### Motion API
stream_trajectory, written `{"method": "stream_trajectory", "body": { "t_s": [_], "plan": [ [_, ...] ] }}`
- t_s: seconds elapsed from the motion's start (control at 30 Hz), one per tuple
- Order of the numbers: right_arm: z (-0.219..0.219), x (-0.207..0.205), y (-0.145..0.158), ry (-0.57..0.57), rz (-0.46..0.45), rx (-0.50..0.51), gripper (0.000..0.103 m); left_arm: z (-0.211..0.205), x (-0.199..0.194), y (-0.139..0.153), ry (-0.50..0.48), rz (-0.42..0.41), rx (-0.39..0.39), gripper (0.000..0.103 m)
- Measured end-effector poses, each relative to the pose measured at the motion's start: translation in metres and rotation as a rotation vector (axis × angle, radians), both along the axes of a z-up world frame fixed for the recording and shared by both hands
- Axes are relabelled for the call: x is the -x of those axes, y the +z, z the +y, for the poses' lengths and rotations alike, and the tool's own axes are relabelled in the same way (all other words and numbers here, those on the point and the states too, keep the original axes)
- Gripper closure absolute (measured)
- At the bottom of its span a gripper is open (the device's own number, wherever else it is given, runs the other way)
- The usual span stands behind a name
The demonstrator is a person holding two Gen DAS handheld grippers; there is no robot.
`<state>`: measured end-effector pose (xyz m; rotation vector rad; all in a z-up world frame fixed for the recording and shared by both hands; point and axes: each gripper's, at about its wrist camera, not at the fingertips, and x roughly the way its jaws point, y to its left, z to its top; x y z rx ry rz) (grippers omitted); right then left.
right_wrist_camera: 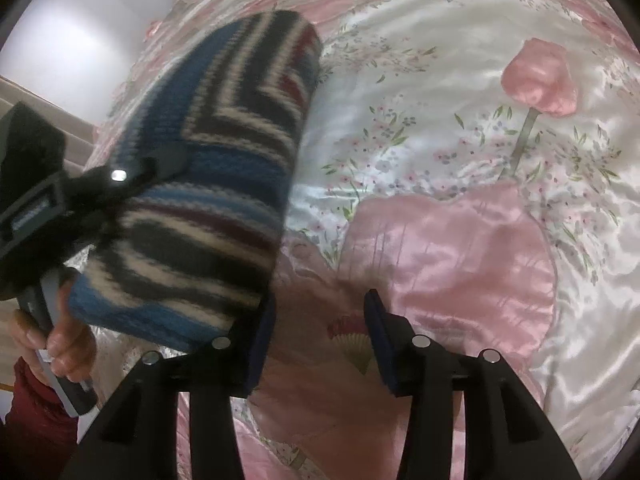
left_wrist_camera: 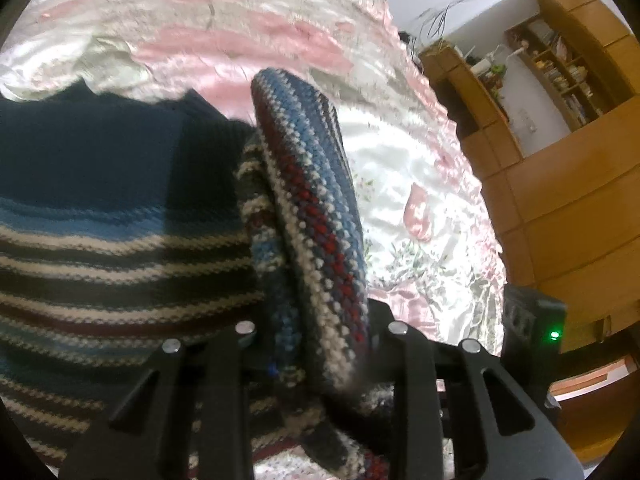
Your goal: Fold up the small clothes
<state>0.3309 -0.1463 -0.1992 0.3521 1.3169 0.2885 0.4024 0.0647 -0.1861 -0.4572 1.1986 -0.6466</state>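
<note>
My left gripper (left_wrist_camera: 320,344) is clamped on the striped knitted garment (left_wrist_camera: 308,208), whose folded edge runs up between my fingers and stands above the floral satin bedspread (left_wrist_camera: 400,184); the rest of the knit spreads to my left. From my right wrist view, that same garment (right_wrist_camera: 208,176) hangs folded, up and to the left of my right gripper (right_wrist_camera: 320,332), whose jaws are parted with nothing between them, over the pink and white bedspread (right_wrist_camera: 460,240). A hand (right_wrist_camera: 60,344) grips the left tool's handle.
</note>
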Motion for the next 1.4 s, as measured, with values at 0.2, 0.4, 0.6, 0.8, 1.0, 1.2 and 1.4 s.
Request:
{"method": "stream_trajectory", "body": {
  "t_s": [0.2,0.4,0.6,0.8,1.0,1.2,1.4],
  "plan": [
    [0.010,0.003,0.000,0.013,0.001,-0.002,0.055,0.041,0.005,0.025,0.021,-0.076,-0.004,0.077],
    [0.029,0.002,0.001,0.051,-0.003,0.003,0.055,0.096,0.003,0.033,0.083,-0.085,-0.025,0.076],
    [0.047,-0.007,0.003,0.085,-0.010,-0.008,0.055,0.141,0.000,0.024,0.142,-0.055,-0.031,0.077],
    [0.065,-0.013,0.004,0.124,-0.015,-0.020,0.055,0.169,0.002,0.025,0.172,-0.054,-0.009,0.077],
    [0.078,-0.014,0.006,0.150,-0.017,-0.031,0.055,0.209,0.007,0.038,0.208,-0.088,-0.026,0.076],
    [0.097,-0.016,0.005,0.177,-0.015,-0.031,0.055,0.255,0.006,0.040,0.254,-0.088,-0.063,0.076],
    [0.123,-0.015,0.007,0.227,-0.017,-0.016,0.055,0.294,0.006,0.025,0.291,-0.052,-0.073,0.076]
  ]
}}
